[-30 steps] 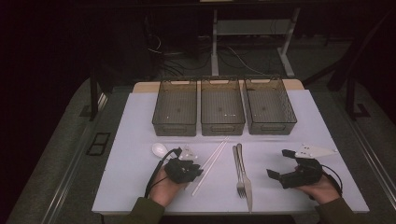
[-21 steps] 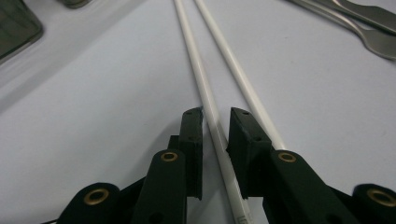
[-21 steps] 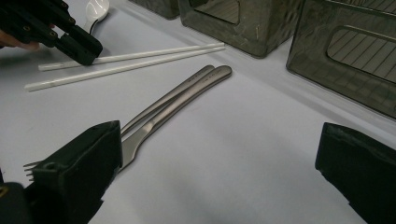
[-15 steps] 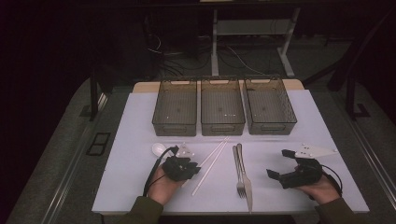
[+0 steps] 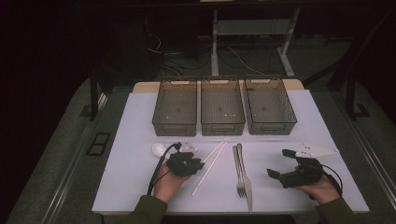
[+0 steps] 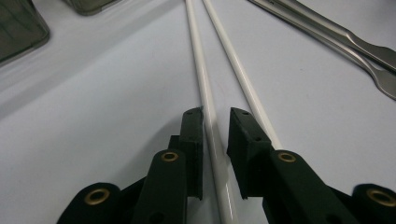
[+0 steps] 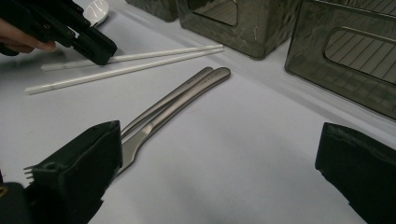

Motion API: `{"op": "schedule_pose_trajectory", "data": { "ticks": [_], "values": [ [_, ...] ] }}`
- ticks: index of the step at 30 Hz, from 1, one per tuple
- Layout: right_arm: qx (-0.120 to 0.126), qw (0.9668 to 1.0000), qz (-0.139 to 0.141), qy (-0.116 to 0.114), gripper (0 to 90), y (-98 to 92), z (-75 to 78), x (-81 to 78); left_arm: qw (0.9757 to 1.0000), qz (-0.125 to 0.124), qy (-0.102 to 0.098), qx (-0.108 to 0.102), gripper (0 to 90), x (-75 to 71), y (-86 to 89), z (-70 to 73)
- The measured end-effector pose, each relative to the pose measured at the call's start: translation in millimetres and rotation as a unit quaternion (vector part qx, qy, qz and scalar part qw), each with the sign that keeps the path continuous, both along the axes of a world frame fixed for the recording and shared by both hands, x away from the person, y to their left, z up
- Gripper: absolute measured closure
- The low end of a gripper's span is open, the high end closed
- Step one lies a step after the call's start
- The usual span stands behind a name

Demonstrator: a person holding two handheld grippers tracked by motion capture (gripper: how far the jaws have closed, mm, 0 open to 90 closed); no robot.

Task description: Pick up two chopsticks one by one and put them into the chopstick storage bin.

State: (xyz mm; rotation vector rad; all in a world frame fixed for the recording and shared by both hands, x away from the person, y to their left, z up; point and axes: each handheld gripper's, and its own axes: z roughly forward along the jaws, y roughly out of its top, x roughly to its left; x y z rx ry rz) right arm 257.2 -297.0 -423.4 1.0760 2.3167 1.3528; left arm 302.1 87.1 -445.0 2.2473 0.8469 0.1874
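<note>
two white chopsticks [image 5: 211,161] mid-table, left gripper [image 6: 215,116] astride one

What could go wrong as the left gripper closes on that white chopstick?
1. The left gripper straddles one thin white chopstick, and a gap shows beside each of its fingers; the round stick may roll or slip out.
2. The second white chopstick lies right beside the outer finger, so it could get nudged or pinched too.

A lab test bench: white table [image 5: 140,140] in a dark room, cables [image 5: 187,51] and desk frame [image 5: 247,28] behind.
</note>
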Motion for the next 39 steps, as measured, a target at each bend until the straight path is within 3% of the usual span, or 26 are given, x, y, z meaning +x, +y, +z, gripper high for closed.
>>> {"op": "schedule_pose_trajectory", "data": {
  "ticks": [5, 12, 23, 34, 39],
  "values": [
    [0.0, 1.0, 0.0, 0.0, 0.7, 0.0, 0.1, 0.0, 0.9996, 0.002, -0.021, 0.02, 81.1, -2.9, -3.2, -0.3],
    [-0.001, 1.0, -0.001, -0.001, 0.7, -0.3, 0.8, -0.7, 0.9998, 0.013, -0.008, 0.009, 83.2, -2.0, -2.0, -0.5],
    [-0.001, 1.0, 0.0, -0.002, 0.7, -0.1, 0.8, -0.4, 0.9997, 0.02, -0.014, 0.005, 83.8, -3.2, -1.4, 0.2],
    [0.0, 1.0, 0.002, -0.002, 0.7, 0.3, 0.2, -0.2, 0.9994, -0.011, -0.033, -0.008, 83.8, -6.9, -1.6, 12.4],
    [0.004, 1.0, -0.001, -0.001, 0.7, -0.1, 0.3, -0.1, 0.9988, -0.026, -0.035, -0.024, 83.7, -8.0, 1.2, 19.9]
  ]
}}
